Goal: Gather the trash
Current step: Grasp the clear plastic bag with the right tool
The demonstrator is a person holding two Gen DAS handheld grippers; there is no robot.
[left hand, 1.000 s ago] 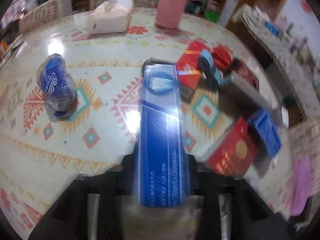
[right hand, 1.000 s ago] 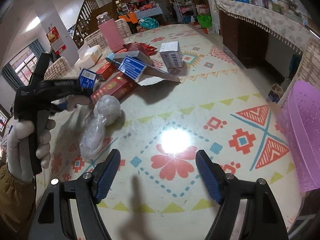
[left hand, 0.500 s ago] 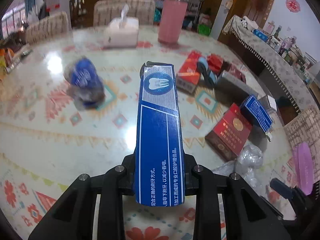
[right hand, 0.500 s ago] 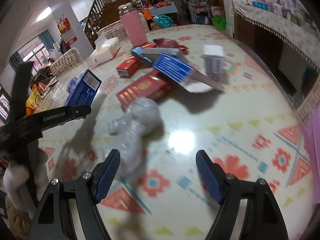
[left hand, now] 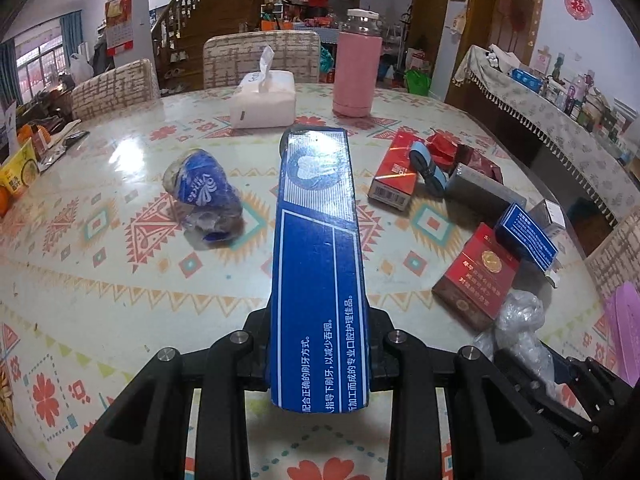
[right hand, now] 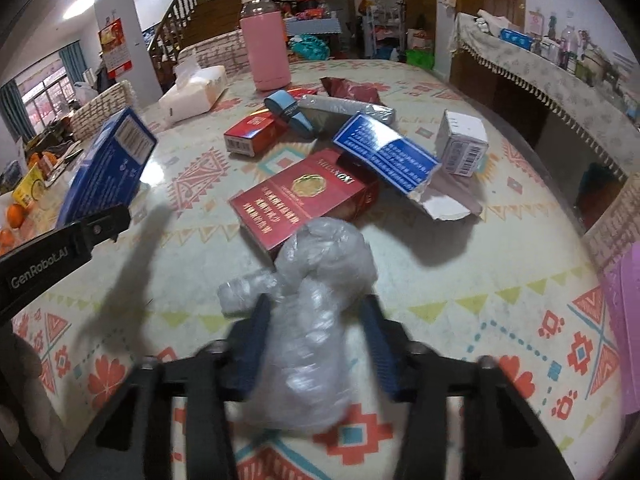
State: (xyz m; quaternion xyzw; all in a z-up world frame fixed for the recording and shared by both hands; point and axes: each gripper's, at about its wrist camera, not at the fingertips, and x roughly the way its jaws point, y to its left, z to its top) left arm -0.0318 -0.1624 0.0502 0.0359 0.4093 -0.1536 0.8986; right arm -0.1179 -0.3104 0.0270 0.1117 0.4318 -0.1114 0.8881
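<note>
Blue toothpaste box (left hand: 318, 264) in left claw (left hand: 318, 354)

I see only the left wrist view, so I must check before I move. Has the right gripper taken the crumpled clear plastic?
Observer: Yes. The right gripper has just been closing its jaws, and the crumpled clear plastic is pressed between them.
Operator: Is the plastic free of the red carton?
Observer: Its top overlaps the near edge of the red carton in the picture. I cannot tell whether they touch.
Operator: What stands beyond the blue box?
Observer: A white box, barcode facing the camera, stands right of the torn blue box.
</note>
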